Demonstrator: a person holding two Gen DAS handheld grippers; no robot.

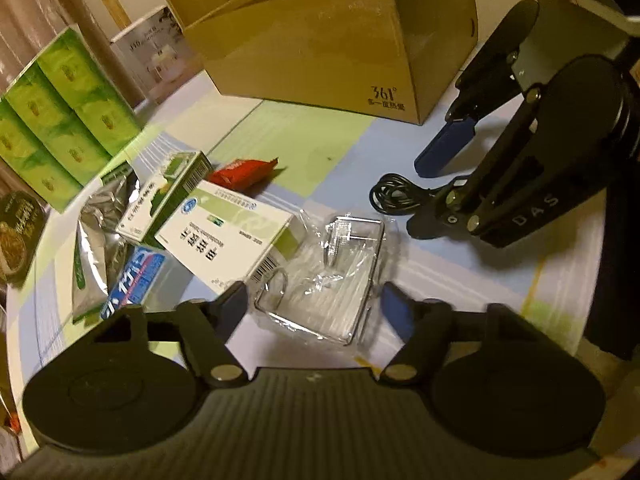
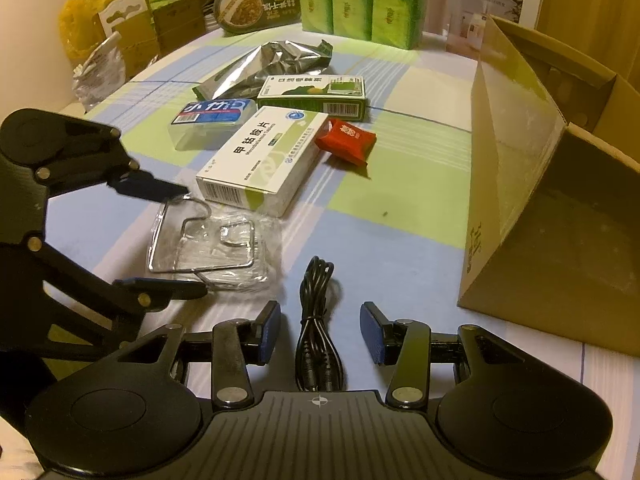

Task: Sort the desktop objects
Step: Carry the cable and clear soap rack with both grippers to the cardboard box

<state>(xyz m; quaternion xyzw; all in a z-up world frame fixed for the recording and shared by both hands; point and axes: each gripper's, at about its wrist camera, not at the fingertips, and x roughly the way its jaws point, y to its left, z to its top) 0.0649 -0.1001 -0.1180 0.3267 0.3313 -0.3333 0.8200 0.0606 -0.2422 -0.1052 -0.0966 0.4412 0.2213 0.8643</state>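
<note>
A clear plastic bag holding a bent wire rack point(image 1: 320, 280) point(image 2: 216, 244) lies on the checked tablecloth. My left gripper point(image 1: 316, 306) point(image 2: 192, 240) stands open astride it, one blue pad at each side of the bag, with no clear press on it. A coiled black cable point(image 2: 320, 320) point(image 1: 394, 196) lies just right of the bag. My right gripper point(image 2: 320, 330) point(image 1: 418, 200) is open over the cable, with a gap between each pad and the cord. Behind the bag are a white medicine box point(image 1: 228, 236) point(image 2: 264, 160), a green box point(image 2: 316, 94) and a red packet point(image 2: 346, 140).
An open cardboard box point(image 1: 320, 48) point(image 2: 560, 200) lies tipped on its side at the right. A blue-labelled clear case point(image 2: 212, 118) and a foil pouch point(image 2: 272, 64) lie farther back. Green tissue packs point(image 2: 360, 0), a food bowl point(image 2: 256, 4) and small cartons line the far edge.
</note>
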